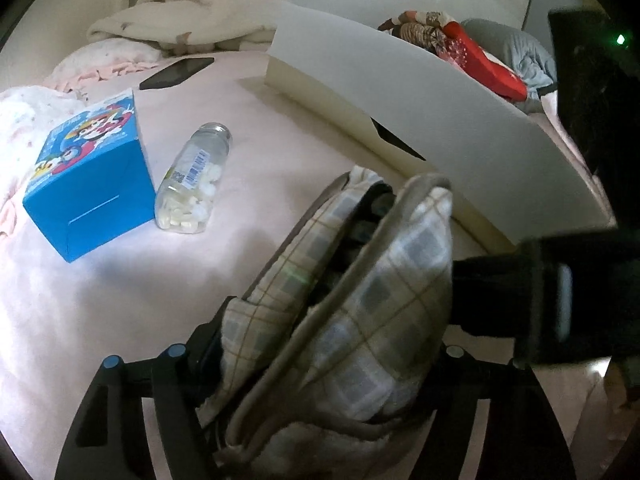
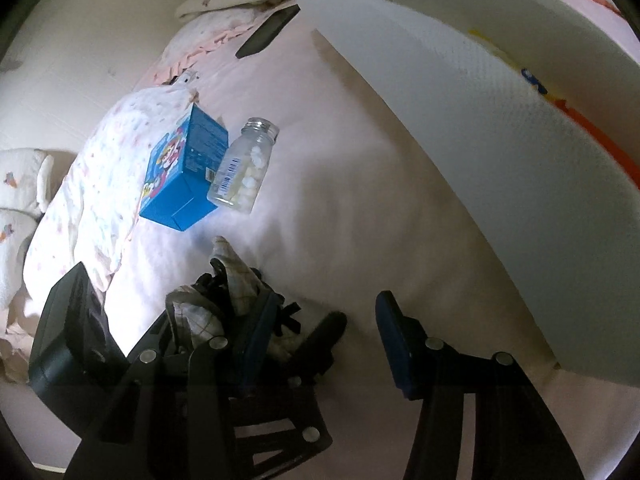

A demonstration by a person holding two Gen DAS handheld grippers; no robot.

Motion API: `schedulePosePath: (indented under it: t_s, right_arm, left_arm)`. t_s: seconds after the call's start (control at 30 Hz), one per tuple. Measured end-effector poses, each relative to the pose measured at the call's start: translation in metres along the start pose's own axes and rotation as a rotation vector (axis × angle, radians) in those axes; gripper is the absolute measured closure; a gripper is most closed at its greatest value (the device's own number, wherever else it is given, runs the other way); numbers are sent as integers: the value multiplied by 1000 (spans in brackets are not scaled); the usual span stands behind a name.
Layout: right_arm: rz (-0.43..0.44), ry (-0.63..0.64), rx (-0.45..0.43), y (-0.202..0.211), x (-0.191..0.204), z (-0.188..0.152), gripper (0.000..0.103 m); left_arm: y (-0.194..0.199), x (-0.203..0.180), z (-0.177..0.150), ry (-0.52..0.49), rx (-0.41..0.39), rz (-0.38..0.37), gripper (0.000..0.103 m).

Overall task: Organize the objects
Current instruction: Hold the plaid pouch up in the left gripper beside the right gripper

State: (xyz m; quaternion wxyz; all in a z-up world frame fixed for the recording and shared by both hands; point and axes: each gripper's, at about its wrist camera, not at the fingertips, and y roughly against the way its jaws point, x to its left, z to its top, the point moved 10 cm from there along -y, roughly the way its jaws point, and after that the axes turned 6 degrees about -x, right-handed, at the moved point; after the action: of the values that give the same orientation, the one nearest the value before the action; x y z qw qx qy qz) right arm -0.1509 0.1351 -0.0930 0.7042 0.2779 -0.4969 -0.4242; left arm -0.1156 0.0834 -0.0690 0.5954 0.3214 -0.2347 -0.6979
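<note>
A bed point(image 1: 120, 320) fills most of both views, covered by a pale pink sheet lit brightly from above, with soft shadows. At its far end lie a cream blanket point(image 1: 192, 12) and a frilled pink pillow point(image 1: 100, 64). A speckled white quilt point(image 2: 100, 184) is bunched along one side. A plain cream wall point(image 2: 80, 40) stands behind the bed.

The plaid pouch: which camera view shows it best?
The left wrist view: the plaid pouch fills the foreground, its opening visible. The right wrist view shows only a crumpled part behind dark claw parts.
</note>
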Motion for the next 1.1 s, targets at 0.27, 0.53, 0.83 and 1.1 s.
schedulePosePath:
  t_s: [0.27,0.53,0.83,1.1]
  right_arm:
    - [20,-52,40,-8,-4,1,50]
    - [14,-42,48,-7,-5,-1,50]
    - [13,-41,47,-5,-6,-2,51]
    - [6,-31,51,-7,-6,-2,51]
  left_arm:
    - [-3,1,1,0,-4,8,31]
    - [-7,-1,3,-25,13,42,31]
    - [-6,0,2,-23,7,36,31]
    - [-5,-1,1,-34,0,47,31]
